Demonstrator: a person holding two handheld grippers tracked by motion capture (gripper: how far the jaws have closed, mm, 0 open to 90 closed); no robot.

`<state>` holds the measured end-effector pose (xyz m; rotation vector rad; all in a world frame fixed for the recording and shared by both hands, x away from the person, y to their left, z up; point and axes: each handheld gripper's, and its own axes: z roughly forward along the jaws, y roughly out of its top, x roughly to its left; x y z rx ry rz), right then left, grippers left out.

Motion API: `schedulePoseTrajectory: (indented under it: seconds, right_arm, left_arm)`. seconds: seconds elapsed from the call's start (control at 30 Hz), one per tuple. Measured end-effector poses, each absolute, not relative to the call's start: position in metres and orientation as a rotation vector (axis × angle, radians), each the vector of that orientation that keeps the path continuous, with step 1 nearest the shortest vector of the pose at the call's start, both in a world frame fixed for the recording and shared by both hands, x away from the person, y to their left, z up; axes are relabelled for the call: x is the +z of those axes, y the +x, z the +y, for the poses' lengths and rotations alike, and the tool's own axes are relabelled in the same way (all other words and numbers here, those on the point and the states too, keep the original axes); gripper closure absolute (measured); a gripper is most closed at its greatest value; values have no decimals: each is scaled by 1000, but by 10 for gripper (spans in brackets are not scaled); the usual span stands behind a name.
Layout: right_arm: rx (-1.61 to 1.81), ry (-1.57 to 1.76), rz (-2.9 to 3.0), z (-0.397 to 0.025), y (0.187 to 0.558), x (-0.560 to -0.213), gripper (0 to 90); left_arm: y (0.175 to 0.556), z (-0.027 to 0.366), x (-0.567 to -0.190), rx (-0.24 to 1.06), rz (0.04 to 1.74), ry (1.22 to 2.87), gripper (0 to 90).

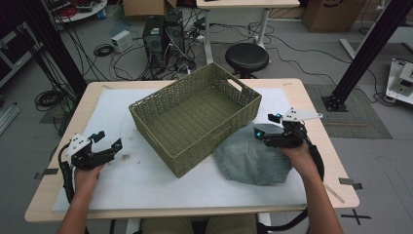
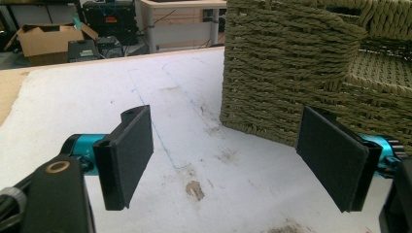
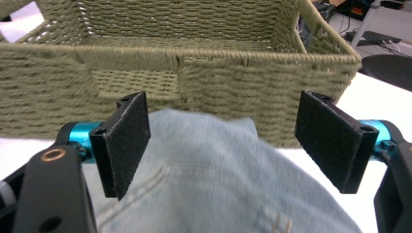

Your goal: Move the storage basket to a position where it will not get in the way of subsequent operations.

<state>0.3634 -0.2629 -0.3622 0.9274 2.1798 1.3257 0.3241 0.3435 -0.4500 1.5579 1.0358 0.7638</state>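
Observation:
An olive woven basket [image 1: 161, 94] stands empty in the middle of the table, turned at an angle. A folded piece of light blue denim [image 1: 251, 158] lies on the white mat against the basket's near right corner. My right gripper [image 1: 266, 125] is open and hovers over the denim's far edge; in the right gripper view its jaws straddle the denim [image 3: 209, 179] with the basket wall [image 3: 228, 87] just behind. My left gripper [image 1: 108, 140] is open over bare mat left of the basket, and holds nothing. In the left gripper view the basket corner [image 2: 291, 63] rises just ahead.
A white mat [image 1: 146, 180] covers most of the wooden tabletop and carries a few brown stains [image 2: 195, 190]. Beyond the table's far edge are a black stool [image 1: 247, 57], computer towers [image 1: 163, 36] and loose cables on the floor.

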Motion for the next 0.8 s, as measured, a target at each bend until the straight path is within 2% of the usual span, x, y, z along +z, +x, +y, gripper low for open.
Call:
schedulePoseTrajectory:
  seconds: [0.43,0.8]
  right_arm:
    - [1206,935,2316,-225,421,-353,214]
    - [1111,910,2364,-206,437,-356,212]
  left_arm:
    - [325,343,-450,768,1040,1564,214]
    - [328,346,-449,735,1075,1549,214]
